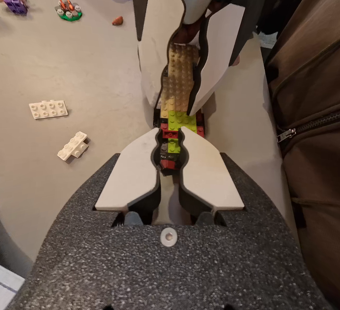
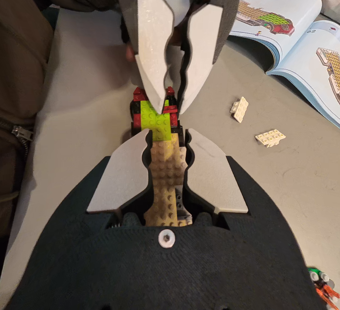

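My left tongs (image 1: pixel 170 130) are pinched on a small dark red tile (image 1: pixel 170 134) at the green-and-red end of the brick model (image 1: pixel 181 84), both pads (image 1: pixel 185 131) tight against its short edges. My right tongs (image 2: pixel 167 131) clamp the same model across its tan studded deck (image 2: pixel 166 168), I think to steady it on the grey table (image 1: pixel 82 65) near the edge by my brown jacket (image 1: pixel 312 98). Two loose white plates (image 1: pixel 48 109) (image 1: pixel 72 147) lie to the left; a small campfire build (image 1: pixel 68 9) sits further off. An open instruction booklet (image 2: pixel 294 30) rests beyond.
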Demonstrator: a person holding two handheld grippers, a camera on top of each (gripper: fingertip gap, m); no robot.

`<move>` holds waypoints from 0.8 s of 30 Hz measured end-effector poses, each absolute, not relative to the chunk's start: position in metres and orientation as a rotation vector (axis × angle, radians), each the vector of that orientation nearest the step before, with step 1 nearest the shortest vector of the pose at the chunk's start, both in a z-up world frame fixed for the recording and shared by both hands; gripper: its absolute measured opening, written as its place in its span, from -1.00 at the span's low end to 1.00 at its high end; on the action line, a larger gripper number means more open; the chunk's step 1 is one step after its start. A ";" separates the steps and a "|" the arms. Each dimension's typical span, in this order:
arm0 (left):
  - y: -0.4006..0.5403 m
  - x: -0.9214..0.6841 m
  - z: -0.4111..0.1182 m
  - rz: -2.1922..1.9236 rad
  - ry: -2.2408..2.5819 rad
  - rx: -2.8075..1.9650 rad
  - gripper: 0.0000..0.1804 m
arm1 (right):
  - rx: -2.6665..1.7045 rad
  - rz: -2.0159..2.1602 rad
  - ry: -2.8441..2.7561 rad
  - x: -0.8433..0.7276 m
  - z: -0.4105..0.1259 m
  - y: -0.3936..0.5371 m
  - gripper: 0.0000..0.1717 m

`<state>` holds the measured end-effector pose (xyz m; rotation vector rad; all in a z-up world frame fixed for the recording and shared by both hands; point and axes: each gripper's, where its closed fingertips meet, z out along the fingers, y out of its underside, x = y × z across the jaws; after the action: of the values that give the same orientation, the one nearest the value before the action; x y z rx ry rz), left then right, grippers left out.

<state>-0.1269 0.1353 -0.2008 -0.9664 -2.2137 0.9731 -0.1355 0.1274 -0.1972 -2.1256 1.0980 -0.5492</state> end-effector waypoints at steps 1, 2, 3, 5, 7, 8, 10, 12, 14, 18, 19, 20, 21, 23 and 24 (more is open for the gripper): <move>0.135 -0.127 -0.198 0.985 -2.206 -0.961 -0.83 | -2.131 -0.539 1.073 -0.139 -0.195 0.129 -0.61; 0.133 -0.127 -0.195 0.999 -2.197 -0.954 -0.83 | -2.133 -0.523 1.038 -0.144 -0.192 0.133 -0.63; 0.131 -0.127 -0.192 1.010 -2.186 -0.945 -0.83 | -2.125 -0.504 1.011 -0.150 -0.189 0.136 -0.64; 0.122 -0.130 -0.185 1.015 -2.172 -0.921 -0.82 | -2.084 -0.426 0.948 -0.164 -0.182 0.147 -0.66; 0.107 -0.139 -0.172 1.008 -2.156 -0.900 -0.82 | -2.039 -0.320 0.857 -0.182 -0.177 0.165 -0.71; 0.097 -0.149 -0.159 1.020 -2.128 -0.892 -0.82 | -2.017 -0.273 0.811 -0.189 -0.175 0.174 -0.73; 0.068 -0.181 -0.120 1.047 -2.032 -0.881 -0.82 | -1.984 -0.196 0.756 -0.197 -0.175 0.191 -0.72; 0.027 -0.220 -0.071 1.143 -1.933 -0.852 -0.82 | -1.990 -0.158 0.733 -0.199 -0.179 0.201 -0.69; -0.013 -0.245 -0.044 1.224 -1.946 -0.804 -0.57 | -1.998 -0.144 0.717 -0.202 -0.180 0.206 -0.67; -0.024 -0.233 -0.053 1.238 -2.038 -0.740 -0.31 | -2.004 -0.181 0.730 -0.203 -0.181 0.205 -0.67; -0.019 -0.220 -0.059 1.261 -2.051 -0.722 -0.31 | -2.013 -0.200 0.732 -0.203 -0.181 0.203 -0.67; -0.010 -0.206 -0.066 1.273 -2.064 -0.712 -0.32 | -2.016 -0.222 0.739 -0.202 -0.180 0.200 -0.67; 0.001 -0.192 -0.074 1.271 -2.074 -0.715 -0.32 | -2.011 -0.245 0.759 -0.199 -0.179 0.196 -0.67; 0.031 -0.167 -0.094 1.219 -2.089 -0.754 -0.33 | -1.985 -0.303 0.836 -0.189 -0.177 0.185 -0.67; 0.048 -0.155 -0.105 1.194 -2.099 -0.778 -0.33 | -1.970 -0.333 0.883 -0.184 -0.177 0.178 -0.67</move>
<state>-0.1554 0.0478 -0.1047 -0.7777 -2.0991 1.1937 -0.1835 0.1779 -0.1767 -1.9701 0.8832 -0.3328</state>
